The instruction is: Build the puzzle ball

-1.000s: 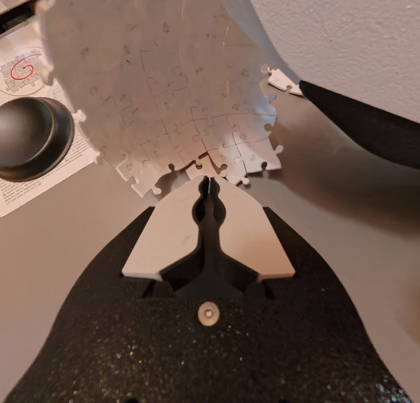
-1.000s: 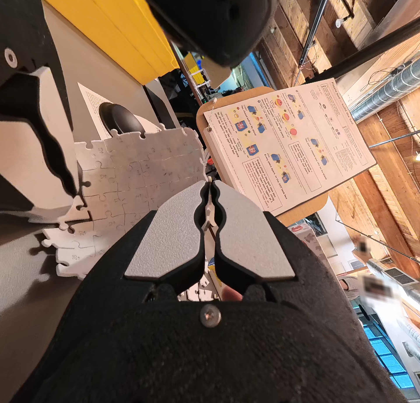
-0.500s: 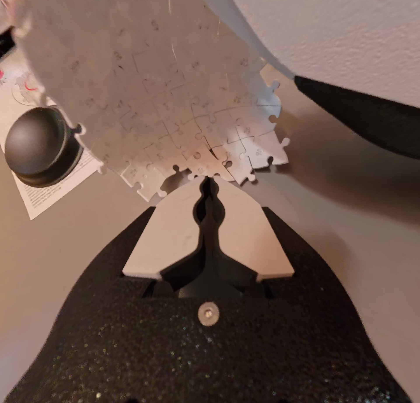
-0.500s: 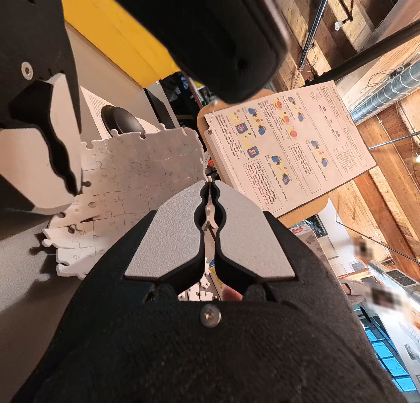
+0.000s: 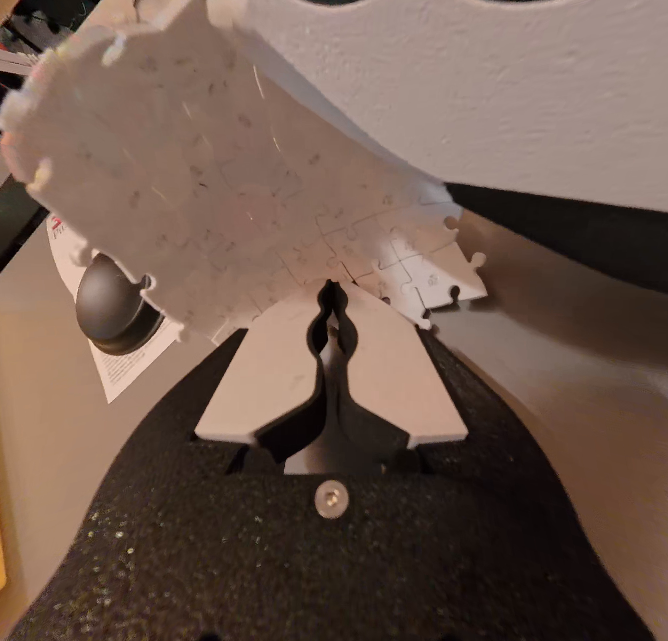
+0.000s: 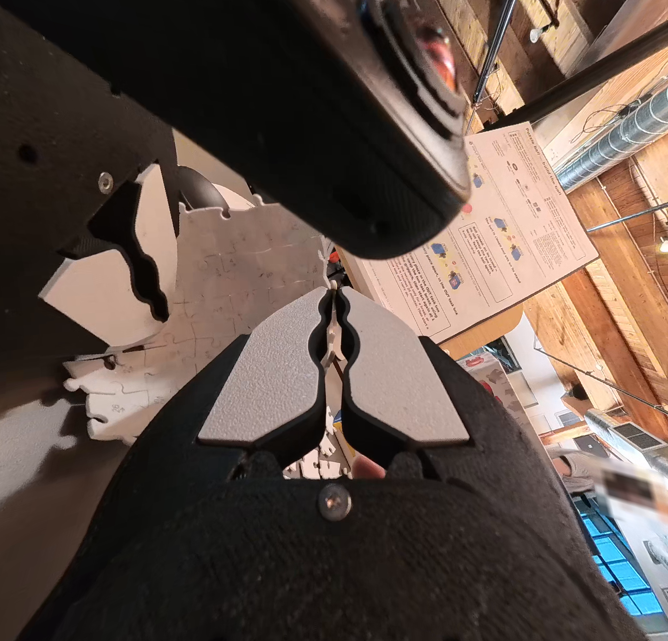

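Observation:
A curved white sheet of joined puzzle pieces [image 5: 202, 175] is held up over the grey table between both grippers. My left gripper [image 5: 330, 287] is shut on its lower edge. My right gripper [image 6: 334, 291] is shut on a thin white edge of the same sheet [image 6: 235, 280], seen edge-on between its fingers. In the left wrist view one right finger [image 5: 470, 99] fills the top right, lying against the sheet's far side. In the right wrist view the left gripper [image 6: 162, 313] is at the left, with its camera body [image 6: 325, 117] across the top.
A black dome-shaped stand [image 5: 106, 313] sits on a printed paper sheet [image 5: 119, 370] at the left of the grey table [image 5: 542, 388]. A printed instruction board [image 6: 506, 248] stands behind. Loose white puzzle pieces [image 6: 325, 457] show below the right fingers. Tip to tip, the grippers are about 11 centimeters apart.
The two grippers have come closer together with the sheet. The right finger fills more of the left view, the left gripper's body more of the right view. The black stand has drifted right in the left view.

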Demonstrator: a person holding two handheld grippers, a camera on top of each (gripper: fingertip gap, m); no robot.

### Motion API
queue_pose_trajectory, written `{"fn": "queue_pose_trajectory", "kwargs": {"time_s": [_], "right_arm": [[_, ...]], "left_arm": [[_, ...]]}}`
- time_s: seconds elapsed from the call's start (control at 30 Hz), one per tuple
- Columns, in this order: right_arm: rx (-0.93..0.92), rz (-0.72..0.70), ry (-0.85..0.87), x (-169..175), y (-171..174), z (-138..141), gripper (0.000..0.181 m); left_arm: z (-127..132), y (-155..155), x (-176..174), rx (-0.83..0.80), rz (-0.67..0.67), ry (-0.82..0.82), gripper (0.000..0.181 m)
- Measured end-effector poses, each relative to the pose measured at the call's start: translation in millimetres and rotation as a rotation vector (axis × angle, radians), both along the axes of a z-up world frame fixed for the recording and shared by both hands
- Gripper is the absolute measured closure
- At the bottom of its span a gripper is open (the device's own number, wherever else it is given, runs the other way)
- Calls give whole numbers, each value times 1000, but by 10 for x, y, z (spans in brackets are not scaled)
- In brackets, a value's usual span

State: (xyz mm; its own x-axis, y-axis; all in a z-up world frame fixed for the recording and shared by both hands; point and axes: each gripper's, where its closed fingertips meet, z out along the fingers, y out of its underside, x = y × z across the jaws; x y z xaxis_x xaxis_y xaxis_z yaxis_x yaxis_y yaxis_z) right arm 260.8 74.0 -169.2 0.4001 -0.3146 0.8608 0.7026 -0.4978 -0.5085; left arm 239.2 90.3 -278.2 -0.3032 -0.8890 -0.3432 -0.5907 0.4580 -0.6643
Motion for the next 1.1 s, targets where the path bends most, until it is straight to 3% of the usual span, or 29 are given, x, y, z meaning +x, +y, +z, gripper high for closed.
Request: {"fn": "queue_pose_trajectory", "kwargs": {"time_s": [0.27, 0.43, 0.63, 0.93, 1.1], "right_arm": [[5, 0, 2, 3, -4, 1, 180], [8, -1, 5, 9, -7, -1, 180], [9, 1, 3, 3, -4, -1, 180], [14, 2, 12, 5, -5, -7, 180], [15, 0, 11, 9, -9, -7, 180]], "left_arm": [[-11, -34, -45, -16, -79, 48, 181], [63, 62, -12, 20, -53, -8, 181], [96, -4, -35, -200, -3, 58, 181], [-9, -8, -3, -173, 59, 103, 181], [6, -14, -20, -234, 89, 104, 163]]}}
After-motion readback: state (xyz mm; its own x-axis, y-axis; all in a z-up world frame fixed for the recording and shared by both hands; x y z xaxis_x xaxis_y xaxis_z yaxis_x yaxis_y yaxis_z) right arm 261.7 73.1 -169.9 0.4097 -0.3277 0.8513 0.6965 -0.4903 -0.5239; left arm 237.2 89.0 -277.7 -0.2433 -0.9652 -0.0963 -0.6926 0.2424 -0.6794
